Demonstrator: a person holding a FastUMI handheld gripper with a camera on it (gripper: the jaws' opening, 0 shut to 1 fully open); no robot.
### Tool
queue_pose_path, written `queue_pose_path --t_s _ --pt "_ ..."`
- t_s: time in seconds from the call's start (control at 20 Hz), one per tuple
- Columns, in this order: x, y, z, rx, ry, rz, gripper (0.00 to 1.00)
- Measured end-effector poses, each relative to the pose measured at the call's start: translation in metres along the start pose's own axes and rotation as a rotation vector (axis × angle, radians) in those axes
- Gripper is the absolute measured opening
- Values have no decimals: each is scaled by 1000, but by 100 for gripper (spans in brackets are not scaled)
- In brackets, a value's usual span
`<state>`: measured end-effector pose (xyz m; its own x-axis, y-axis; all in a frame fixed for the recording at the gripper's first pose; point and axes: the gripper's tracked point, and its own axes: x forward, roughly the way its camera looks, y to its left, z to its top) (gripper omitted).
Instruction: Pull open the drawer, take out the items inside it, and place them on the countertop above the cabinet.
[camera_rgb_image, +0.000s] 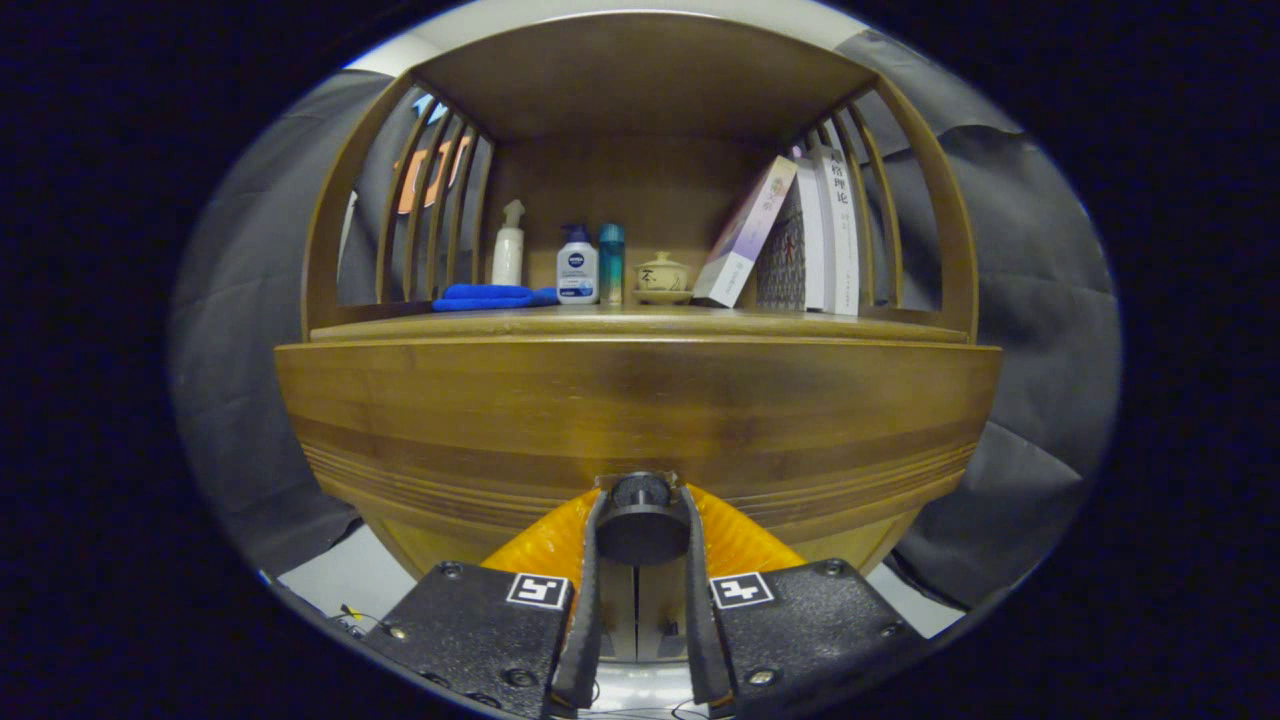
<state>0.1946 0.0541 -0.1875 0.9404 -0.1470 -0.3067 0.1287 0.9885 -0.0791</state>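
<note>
Clamped between the two fingers of the gripper (641, 500), low in the middle of the frame, sits a dark round knob (641, 524), and both fingers press on its sides. That knob stands out from the wooden front of the drawer (640, 420), a broad panel that bulges across the center of the frame with fine grooves running along its lower part; whether the drawer is pulled out at all cannot be told from this angle. Just above the drawer front runs the countertop (640, 325), a flat wooden ledge under an open shelf with slatted sides. On it, left of center, lies a folded blue cloth (490, 296), with a white spray bottle (509, 245) behind it. Next to these stand a white bottle with a blue cap (577, 265) and a slim teal bottle (611, 262), then a small lidded cup on a saucer (661, 276). Toward the upper right a pale box (745, 232) leans against a row of upright books (820, 235). Grey cloth hangs on both sides of the cabinet, and a pale floor shows at the lower left.
</note>
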Motion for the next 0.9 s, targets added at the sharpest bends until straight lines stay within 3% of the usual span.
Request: queue_pose_path --t_s 0.9 --pt "1 2 -1 24 6 6 38"
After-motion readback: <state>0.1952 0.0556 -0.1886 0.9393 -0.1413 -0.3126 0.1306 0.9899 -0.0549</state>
